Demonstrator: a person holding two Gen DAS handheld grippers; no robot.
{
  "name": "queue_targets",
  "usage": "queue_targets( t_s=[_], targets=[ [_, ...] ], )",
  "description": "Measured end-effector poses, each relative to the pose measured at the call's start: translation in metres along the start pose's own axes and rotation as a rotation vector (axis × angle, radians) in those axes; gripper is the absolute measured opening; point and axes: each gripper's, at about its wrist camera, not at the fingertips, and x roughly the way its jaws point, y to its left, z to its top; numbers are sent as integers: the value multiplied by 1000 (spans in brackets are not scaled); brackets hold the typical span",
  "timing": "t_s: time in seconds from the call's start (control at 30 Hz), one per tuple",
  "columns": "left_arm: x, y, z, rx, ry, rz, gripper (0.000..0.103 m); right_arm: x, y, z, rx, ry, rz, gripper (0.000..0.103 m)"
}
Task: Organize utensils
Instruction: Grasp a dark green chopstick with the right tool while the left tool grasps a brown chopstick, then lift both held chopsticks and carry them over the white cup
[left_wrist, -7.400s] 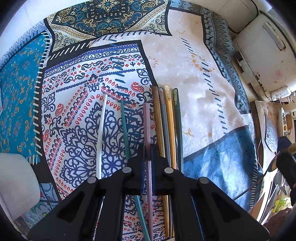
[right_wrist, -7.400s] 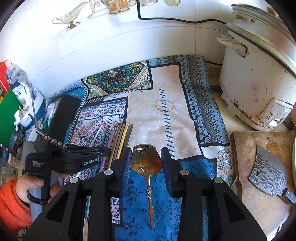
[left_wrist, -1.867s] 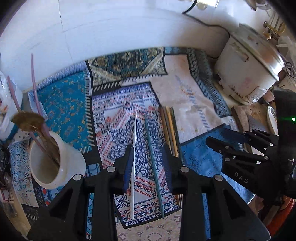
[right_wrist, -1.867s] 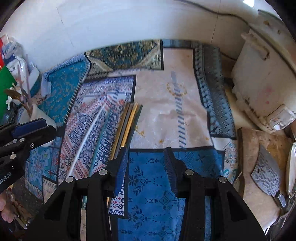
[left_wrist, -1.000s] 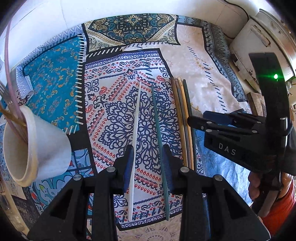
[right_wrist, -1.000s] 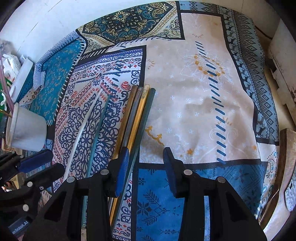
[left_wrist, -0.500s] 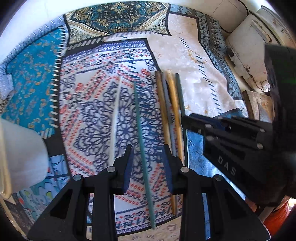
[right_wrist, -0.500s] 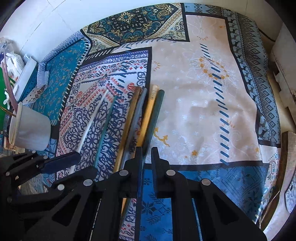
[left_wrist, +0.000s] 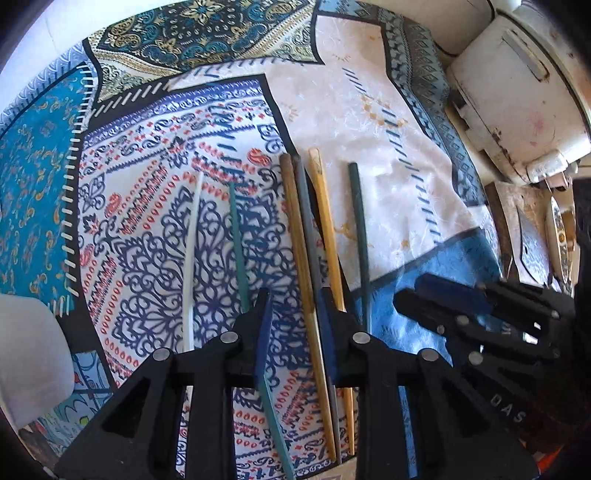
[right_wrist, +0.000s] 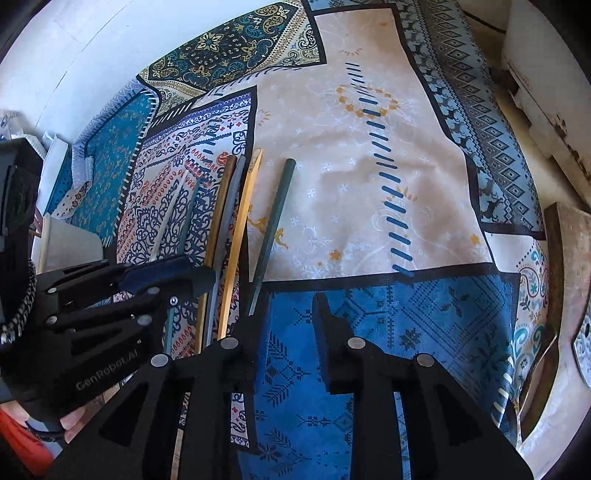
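Patterned patchwork cloth covers the counter, with six chopsticks lying on it roughly parallel. From the left in the left wrist view: white chopstick, teal chopstick, brown chopstick touching grey chopstick, yellow chopstick just beside them, dark green chopstick a little apart on the right.

Left gripper points steeply down over the near part of the sticks. Its jaws have just been closing but a gap remains, so it is released. The brown and grey sticks run through that gap with no pad visibly pressing on them. The teal stick passes under the left finger and comes out below it.

Right gripper is over the blue cloth panel. Its jaws have just been opening and it is released, with only cloth between them. The near tip of the dark green chopstick lies right at its left finger; contact can't be told.

White cup sits at the left edge. Rice cooker is at top right, and a wooden board is at the right. A person's hand with an orange sleeve holds the left gripper.
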Motion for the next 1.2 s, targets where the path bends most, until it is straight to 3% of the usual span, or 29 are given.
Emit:
queue_targets(
  t_s=[0.33, 0.43, 0.53, 0.9, 1.2],
  targets=[
    [-3, 12, 2, -14, -4, 2, 11, 14, 21, -1, -36, 19, 11, 20],
    [-8, 22, -3, -15, 3, -5, 11, 16, 30, 0, -70, -5, -9, 20],
    [-7, 26, -1, -23, 23, -30, 11, 17, 33, 1, -80, -10, -7, 9],
    [3, 5, 16, 53, -12, 35, 9, 17, 30, -1, -81, -20, 0, 8],
    [-19, 21, -4, 4, -38, -9, 5, 12, 33, -2, -102, -27, -34, 6]
  ],
)
